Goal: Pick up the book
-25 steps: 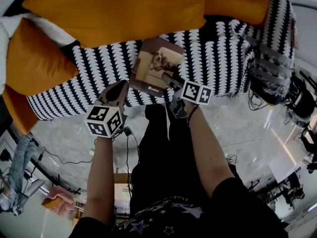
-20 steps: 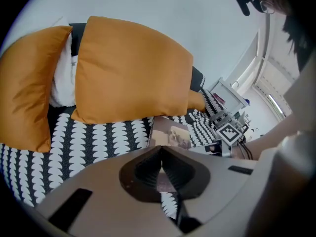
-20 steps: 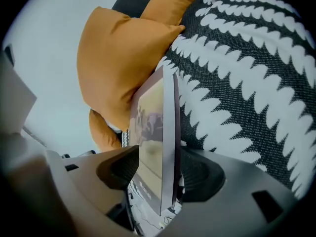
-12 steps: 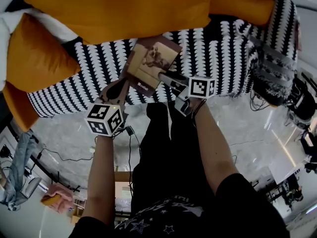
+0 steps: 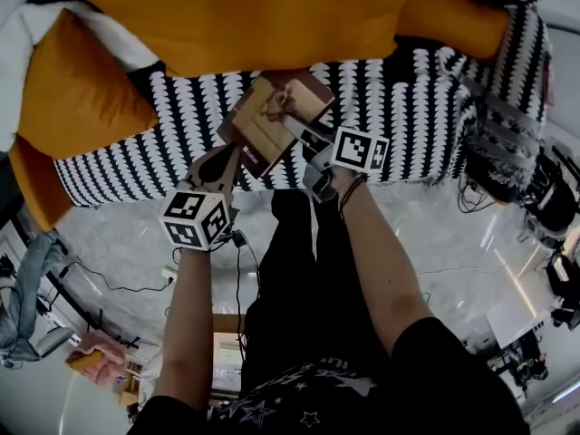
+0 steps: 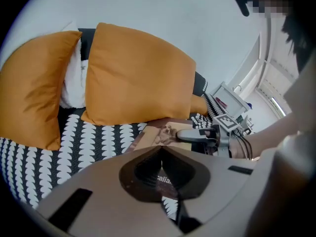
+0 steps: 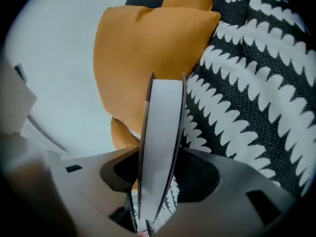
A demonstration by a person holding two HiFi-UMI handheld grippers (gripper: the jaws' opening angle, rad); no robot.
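Head view shows the book (image 5: 272,120) in front of the big orange cushion (image 5: 245,16), tilted up over the black-and-white sofa cover (image 5: 408,107) rather than lying flat on it. Whether its far corner touches the cover cannot be told. The right gripper (image 5: 306,137) has the book by the edge farthest from the cushion. In the right gripper view the pale page block stands upright between the two fingers (image 7: 196,177), which are closing on it, one pad against each cover. The book's long axis runs away from those fingers toward the cushion, so most of its weight hangs beyond the grip. The left gripper (image 5: 217,166) hovers just beside the book's lower left corner, on the side away from the cushion, its fingers clenched together with nothing between them. The right hand carries the book, and the left is near enough to steady the free end. Judging by the tilt, the lift looks under way. The risk is the book pivoting or slipping from a grip set so near one edge.
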